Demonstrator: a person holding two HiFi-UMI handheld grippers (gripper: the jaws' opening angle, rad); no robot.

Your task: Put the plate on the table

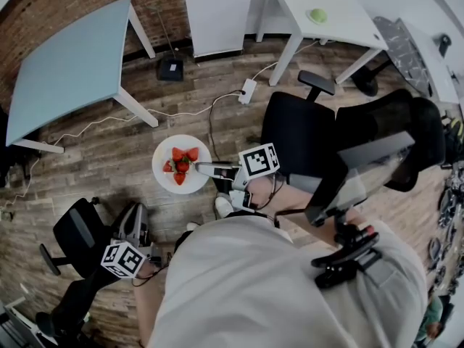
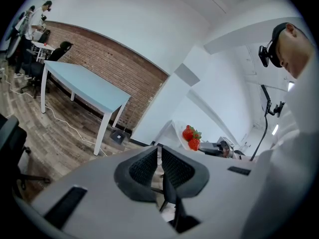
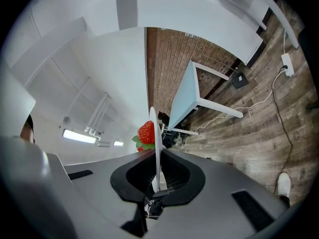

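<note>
White round plate (image 1: 162, 155) of strawberries (image 1: 181, 164) hangs level, apart from blue table (image 1: 69, 64).

Wooden floor (image 1: 94, 165), on it power strip (image 1: 248, 90), black box (image 1: 170, 69), blue table (image 1: 69, 64), white table (image 1: 319, 6), black chair (image 1: 304, 133)

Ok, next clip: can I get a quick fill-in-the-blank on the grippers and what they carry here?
1. The right gripper is shut on the rim of a white ____.
2. On the plate lie red ____.
3. The left gripper is shut and holds ____.
4. The table beside the brick wall has a light ____ top.

Missing words: plate; strawberries; nothing; blue.
</note>
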